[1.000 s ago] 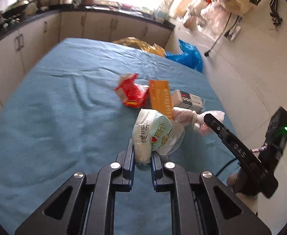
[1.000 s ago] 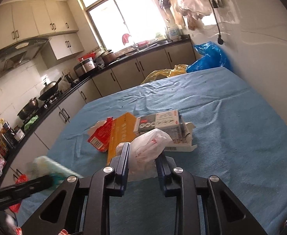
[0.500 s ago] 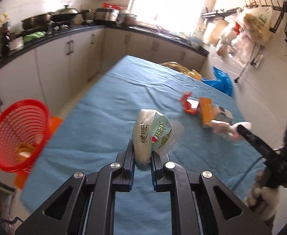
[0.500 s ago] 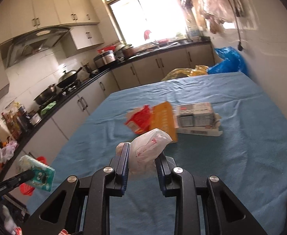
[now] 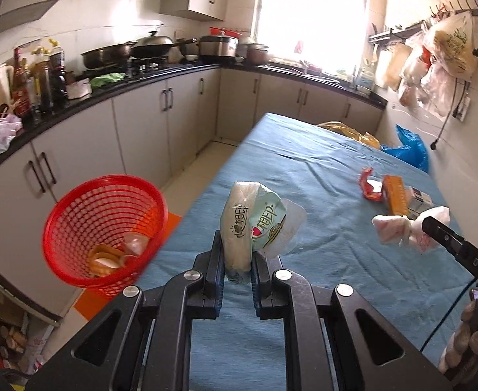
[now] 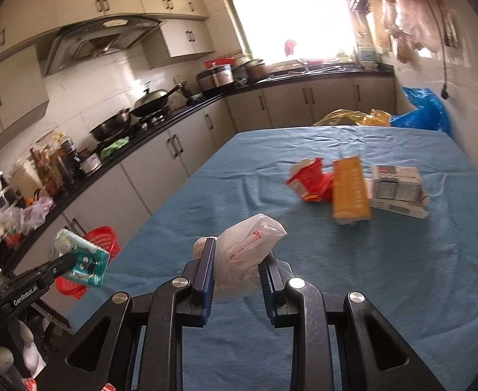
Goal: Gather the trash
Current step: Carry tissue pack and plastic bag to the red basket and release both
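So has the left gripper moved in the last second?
Yes. The left gripper, shut on the green packet, has swung left, away from the trash pile and toward the red basket beside the table.

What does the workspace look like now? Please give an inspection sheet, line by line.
Surface: blue cloth-covered table, wrinkled.
Job's things: green-white plastic wrapper and white crumpled plastic bag, both held; red mesh basket beside the table, some trash inside.
Clutter: red torn carton, orange flat box, grey-white box on the table.
Grippers: left claw shut on wrapper; right claw shut on bag.
Cables: thin black cable near right hand.
Surroundings: kitchen counter with pans.
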Available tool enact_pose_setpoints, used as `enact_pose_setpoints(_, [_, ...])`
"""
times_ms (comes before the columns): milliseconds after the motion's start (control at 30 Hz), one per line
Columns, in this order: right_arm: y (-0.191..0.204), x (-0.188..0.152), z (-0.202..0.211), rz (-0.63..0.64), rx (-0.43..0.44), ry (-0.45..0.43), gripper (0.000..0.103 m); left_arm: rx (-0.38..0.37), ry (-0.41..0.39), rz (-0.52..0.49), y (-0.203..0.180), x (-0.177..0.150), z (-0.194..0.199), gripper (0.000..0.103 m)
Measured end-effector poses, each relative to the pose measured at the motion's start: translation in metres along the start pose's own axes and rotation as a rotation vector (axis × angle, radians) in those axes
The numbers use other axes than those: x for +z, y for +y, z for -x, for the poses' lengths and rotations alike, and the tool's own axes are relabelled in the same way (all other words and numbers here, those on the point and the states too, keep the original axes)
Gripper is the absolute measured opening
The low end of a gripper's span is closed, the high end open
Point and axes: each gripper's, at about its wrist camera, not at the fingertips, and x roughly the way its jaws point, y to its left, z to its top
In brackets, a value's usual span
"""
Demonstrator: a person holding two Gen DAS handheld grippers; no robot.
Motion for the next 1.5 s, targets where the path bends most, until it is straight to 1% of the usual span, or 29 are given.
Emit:
enact_pose_setpoints(333, [0.05,-0.003,-0.019,0.073,0.079,0.048,0.027,0.054,-0.035,0.012,0.026,-0.006,0.012,0.013])
enact_pose_setpoints(433, [0.067,-0.003,-0.029,0.091,0.114,0.071,0.027,0.049,-0.038,0.03,0.037,-0.006,0.015,0.013])
enact_pose_setpoints(633, [0.117,-0.001,-0.052,0.159,0.187,0.109,0.027,-0.011,-0.031,0.134,0.088,-0.002,0.021,0.013])
enact_pose_setpoints(767, [0.15,0.001,-0.067,0.199,0.236,0.126,0.027,0.007,-0.04,0.167,0.121,0.005,0.021,0.013])
enact_pose_setpoints(900, [0.184,0.005,-0.086,0.23,0.293,0.152,0.027,0.042,-0.049,0.184,0.152,0.015,0.016,0.013])
enact_pose_setpoints(1000, [0.212,0.004,-0.104,0.271,0.315,0.164,0.027,0.073,-0.044,0.182,0.167,0.022,0.005,0.013])
enact_pose_setpoints(1133, [0.238,0.001,-0.131,0.304,0.331,0.196,0.027,0.07,-0.015,0.202,0.184,0.027,-0.014,0.013])
enact_pose_setpoints(1233, [0.252,-0.003,-0.152,0.318,0.333,0.22,0.028,0.073,-0.008,0.211,0.191,0.028,-0.023,0.013])
enact_pose_setpoints(1300, [0.259,-0.005,-0.165,0.326,0.335,0.236,0.032,0.075,-0.006,0.222,0.196,0.029,-0.027,0.014])
enact_pose_setpoints(1367, [0.263,-0.005,-0.174,0.326,0.335,0.249,0.033,0.076,-0.005,0.232,0.201,0.029,-0.029,0.018])
enact_pose_setpoints(1400, [0.264,-0.006,-0.178,0.325,0.334,0.259,0.035,0.074,-0.004,0.236,0.203,0.028,-0.03,0.022])
enact_pose_setpoints(1433, [0.264,-0.007,-0.18,0.322,0.337,0.265,0.037,0.075,-0.004,0.238,0.204,0.027,-0.03,0.031])
enact_pose_setpoints(1500, [0.263,-0.008,-0.182,0.321,0.339,0.268,0.039,0.082,-0.012,0.237,0.205,0.026,-0.029,0.04])
